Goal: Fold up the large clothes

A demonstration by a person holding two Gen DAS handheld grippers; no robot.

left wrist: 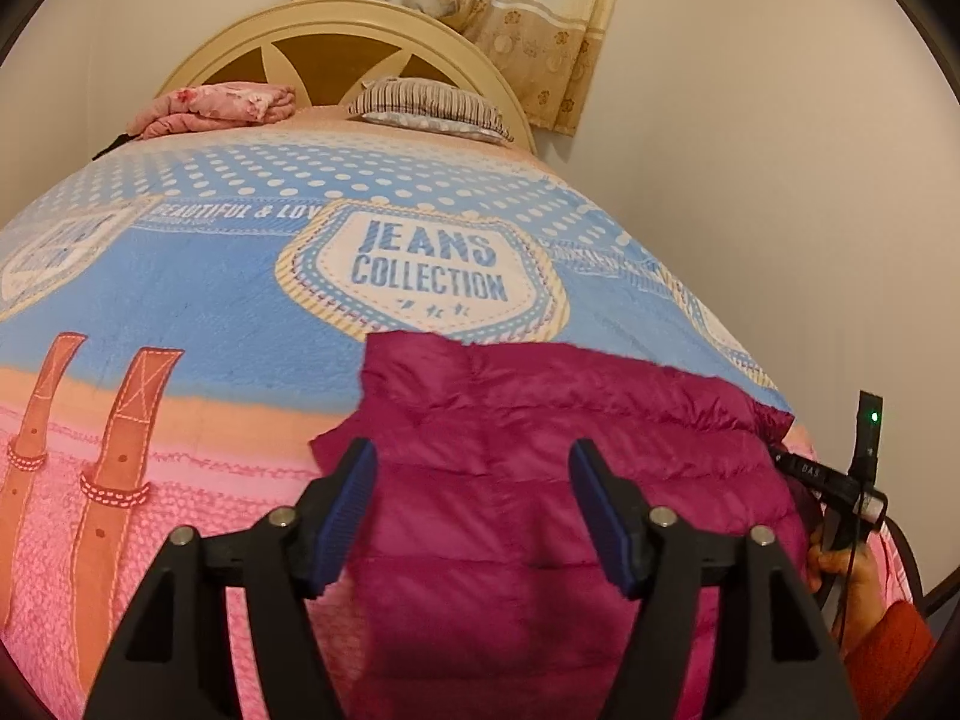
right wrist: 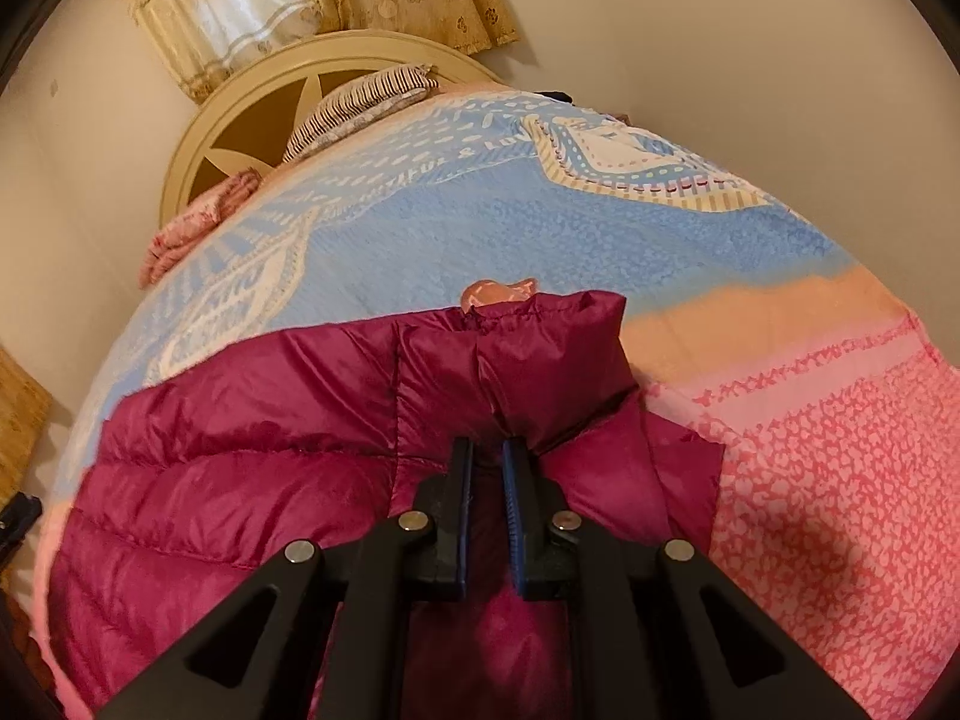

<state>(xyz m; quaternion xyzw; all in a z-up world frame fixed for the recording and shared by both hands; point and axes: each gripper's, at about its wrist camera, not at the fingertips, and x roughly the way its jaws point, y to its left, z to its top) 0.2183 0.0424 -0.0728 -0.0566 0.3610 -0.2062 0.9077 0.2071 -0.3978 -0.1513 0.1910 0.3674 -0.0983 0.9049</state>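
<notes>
A magenta quilted puffer jacket [left wrist: 528, 468] lies on the bed's blue and pink blanket [left wrist: 228, 276]. My left gripper [left wrist: 474, 468] hovers over the jacket's left part with its blue pads wide apart and nothing pressed between them. In the right wrist view the same jacket [right wrist: 252, 450] fills the lower half, and my right gripper [right wrist: 487, 450] is shut on a raised fold of its fabric near the jacket's right side. The right gripper's body and the hand [left wrist: 840, 558] holding it show at the left wrist view's right edge.
A cream headboard [left wrist: 336, 30] stands at the far end under a beige curtain [left wrist: 480, 6]. A striped pillow [left wrist: 432, 102] and folded pink cloth [left wrist: 216, 108] lie by it. A plain wall runs along the bed's right side.
</notes>
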